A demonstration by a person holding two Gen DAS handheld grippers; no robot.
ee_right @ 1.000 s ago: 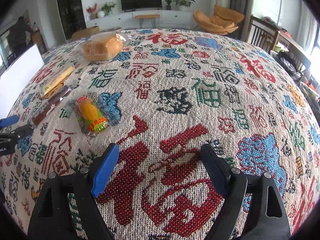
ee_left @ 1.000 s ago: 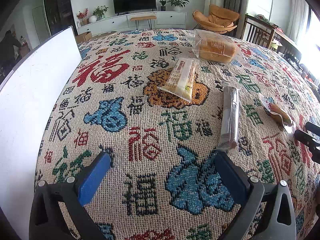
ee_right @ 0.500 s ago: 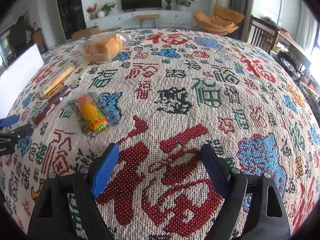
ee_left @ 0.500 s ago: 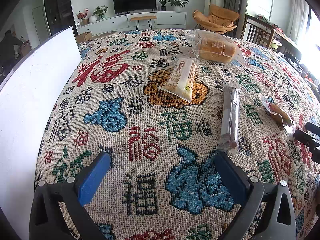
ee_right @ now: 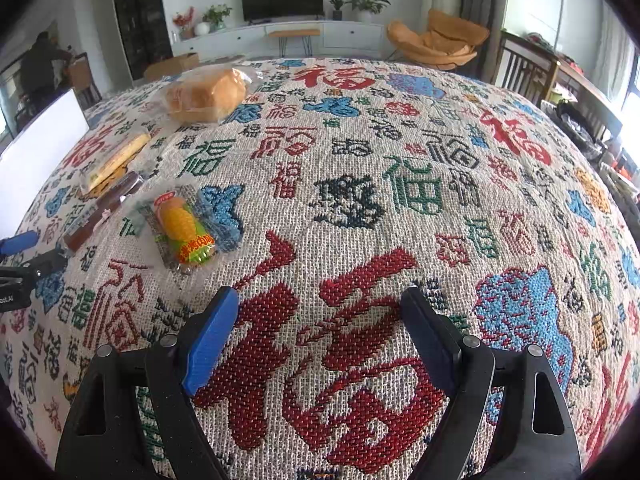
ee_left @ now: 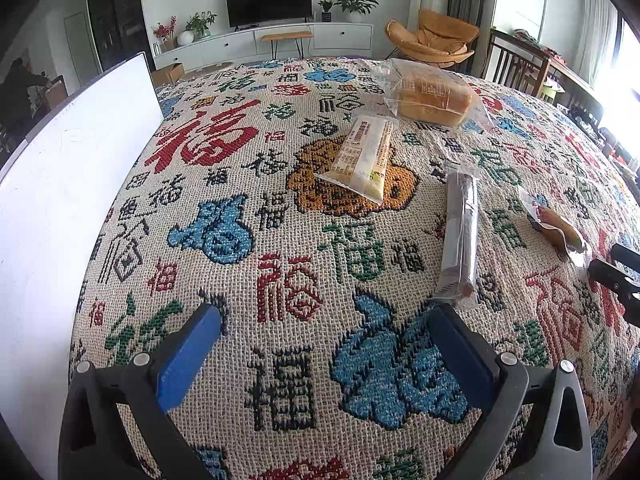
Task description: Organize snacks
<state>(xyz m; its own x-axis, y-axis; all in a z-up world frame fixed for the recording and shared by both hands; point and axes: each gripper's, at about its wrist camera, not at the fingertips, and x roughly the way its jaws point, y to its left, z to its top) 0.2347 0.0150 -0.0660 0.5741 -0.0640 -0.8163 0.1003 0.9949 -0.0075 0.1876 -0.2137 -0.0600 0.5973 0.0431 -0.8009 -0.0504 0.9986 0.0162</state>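
Note:
Four snacks lie on the patterned tablecloth. A bagged bread loaf lies at the far side, a flat cream-yellow packet nearer, then a long dark bar, and a corn-printed packet to its right. My left gripper is open and empty, low over the cloth, with the bar's near end just beyond its right finger. My right gripper is open and empty, with the corn packet just beyond its left finger. In the right wrist view the loaf, the cream packet and the bar lie to the left.
A white board stands along the table's left edge. Beyond the table are a TV cabinet, an orange chair and wooden dining chairs at the right. The left gripper's tip shows at the left edge of the right wrist view.

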